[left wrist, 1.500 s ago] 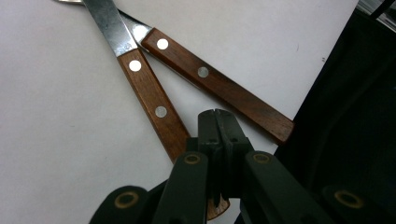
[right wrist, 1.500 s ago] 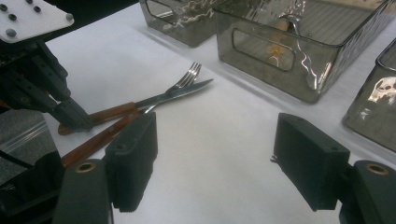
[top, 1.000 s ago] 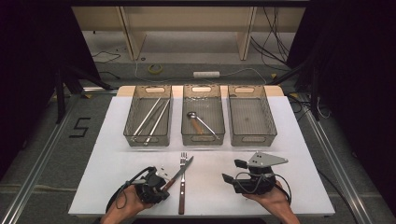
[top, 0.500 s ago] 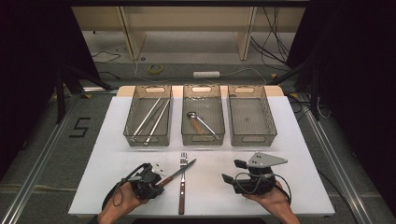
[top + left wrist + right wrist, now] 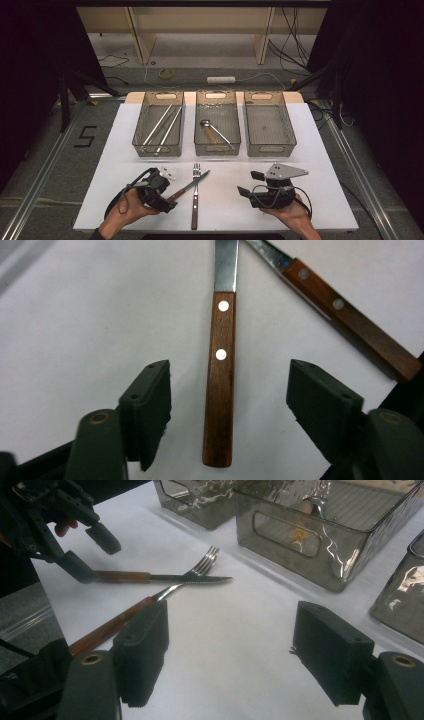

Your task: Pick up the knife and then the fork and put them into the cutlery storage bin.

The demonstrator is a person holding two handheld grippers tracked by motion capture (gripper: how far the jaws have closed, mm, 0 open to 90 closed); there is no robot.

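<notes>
My left gripper (image 5: 227,405) had just been opening and stood released, the knife (image 5: 220,385) lying free between its jaws on the table (image 5: 320,150), blade across the fork (image 5: 195,200), while my right gripper (image 5: 230,655) gaped empty.

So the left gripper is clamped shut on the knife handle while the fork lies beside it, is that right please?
Not quite: the left gripper has just opened. Its jaws stand clear either side of the knife, as the left gripper view shows. The fork does lie beside it.
</notes>
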